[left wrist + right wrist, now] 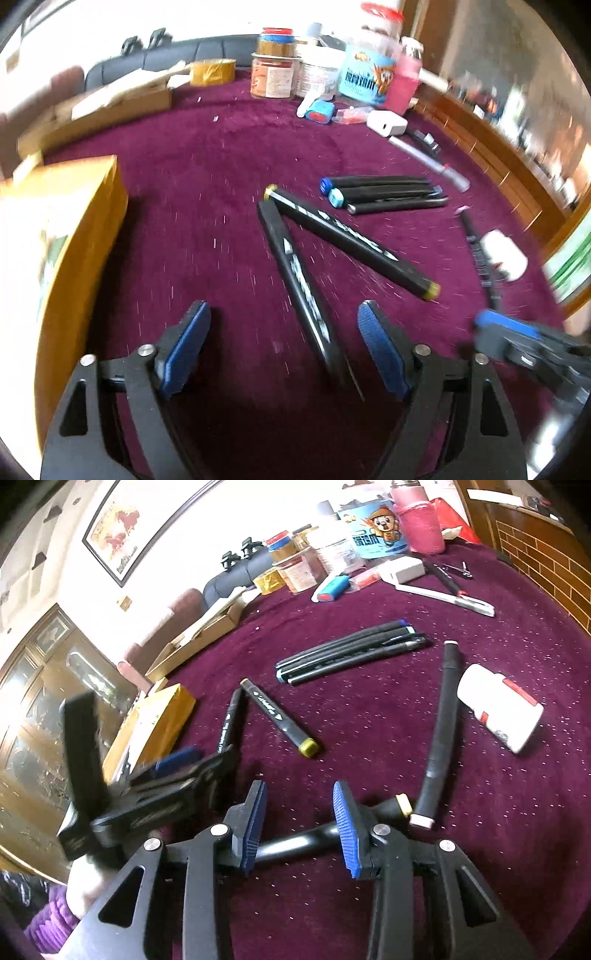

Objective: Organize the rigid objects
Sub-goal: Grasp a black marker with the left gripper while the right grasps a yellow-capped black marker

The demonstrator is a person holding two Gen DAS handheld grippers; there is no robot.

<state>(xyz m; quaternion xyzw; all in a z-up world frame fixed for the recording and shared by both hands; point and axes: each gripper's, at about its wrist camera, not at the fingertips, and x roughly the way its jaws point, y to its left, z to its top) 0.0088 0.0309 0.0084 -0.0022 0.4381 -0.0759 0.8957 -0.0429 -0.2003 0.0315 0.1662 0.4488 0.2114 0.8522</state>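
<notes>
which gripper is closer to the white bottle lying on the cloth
Right. The right gripper sits just below the white bottle in the left wrist view; the left gripper is farther off, across two black markers.

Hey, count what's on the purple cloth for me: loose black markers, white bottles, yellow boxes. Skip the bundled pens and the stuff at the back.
Loose black markers: 4
White bottle: 1
Yellow box: 1
Total: 6
</notes>
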